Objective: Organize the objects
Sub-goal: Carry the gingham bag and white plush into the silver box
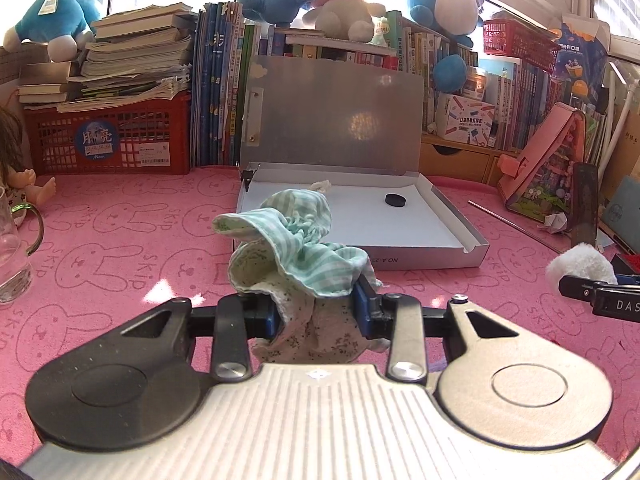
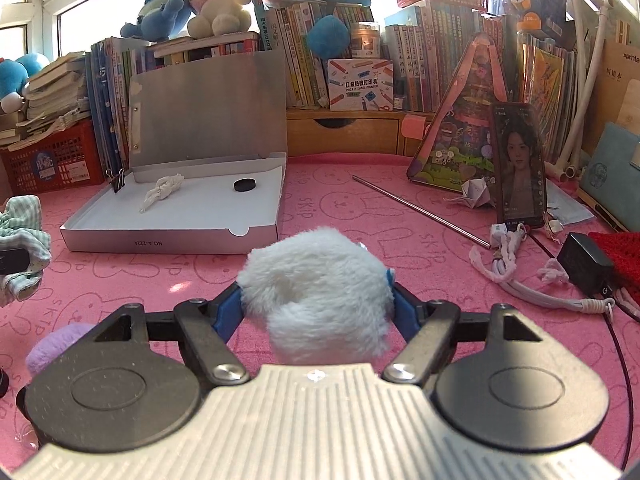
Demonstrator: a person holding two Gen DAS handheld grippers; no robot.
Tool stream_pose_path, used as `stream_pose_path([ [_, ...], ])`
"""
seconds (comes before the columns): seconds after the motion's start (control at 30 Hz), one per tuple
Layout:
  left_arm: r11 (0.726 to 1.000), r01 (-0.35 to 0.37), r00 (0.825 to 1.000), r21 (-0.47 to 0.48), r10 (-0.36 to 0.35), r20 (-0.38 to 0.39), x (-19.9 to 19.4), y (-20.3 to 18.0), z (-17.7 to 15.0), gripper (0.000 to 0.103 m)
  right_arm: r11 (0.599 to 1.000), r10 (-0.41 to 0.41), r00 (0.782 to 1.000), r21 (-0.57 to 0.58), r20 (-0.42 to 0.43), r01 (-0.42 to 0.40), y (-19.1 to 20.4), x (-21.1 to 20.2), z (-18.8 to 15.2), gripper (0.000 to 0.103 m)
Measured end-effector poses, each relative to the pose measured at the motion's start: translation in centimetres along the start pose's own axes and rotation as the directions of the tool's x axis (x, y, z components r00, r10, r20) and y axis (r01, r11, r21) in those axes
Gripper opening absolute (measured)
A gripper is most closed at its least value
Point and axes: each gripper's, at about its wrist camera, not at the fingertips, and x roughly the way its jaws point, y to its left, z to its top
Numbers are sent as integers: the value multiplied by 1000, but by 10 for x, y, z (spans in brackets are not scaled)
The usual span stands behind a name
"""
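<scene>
1. The left gripper (image 1: 318, 304) pinches a bunched green-and-white striped cloth (image 1: 296, 240) between its blue pads; the fabric billows up above the jaws and a speckled lining hangs below them; the bundle is held clear of the pink bunny-print table mat (image 1: 120, 240).
2. The right gripper (image 2: 318, 312) is clamped on a fluffy white pom-pom (image 2: 316, 292); the blue pads press into its fur on both sides, and the ball fills the gap between them; in the left wrist view the same pom-pom shows at the right edge, well apart from the cloth.
3. An open silver cardboard box (image 2: 172, 236) lies on the mat ahead of both grippers, its lid (image 2: 208, 108) standing upright against the books; inside the tray are a twisted white scrap (image 2: 162, 192) near the back left and a black disc (image 2: 245, 185) near the back right; a black binder clip (image 2: 117, 182) grips the tray's back left corner.
4. To the right of the box a thin metal rod (image 2: 420, 212) lies slanted on the mat; beyond it a phone (image 2: 519, 164) stands propped with its screen lit, beside a pink triangular case (image 2: 460, 128); a black charger (image 2: 586, 264) and white cable (image 2: 532, 292) lie near the right edge.
5. A lilac fluffy ball (image 2: 56, 348) rests on the mat just left of the right gripper's body; a glass mug (image 1: 14, 240) stands at the left edge of the left wrist view; a red crate (image 1: 108, 140) of stacked papers sits at the back left.
</scene>
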Motion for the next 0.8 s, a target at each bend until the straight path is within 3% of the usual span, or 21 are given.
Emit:
stream_pose_path([
  [0.8, 999, 15, 1000, -29, -15, -3, 73, 3, 62, 41, 996, 85, 996, -13, -3, -85, 32, 60, 69, 76],
])
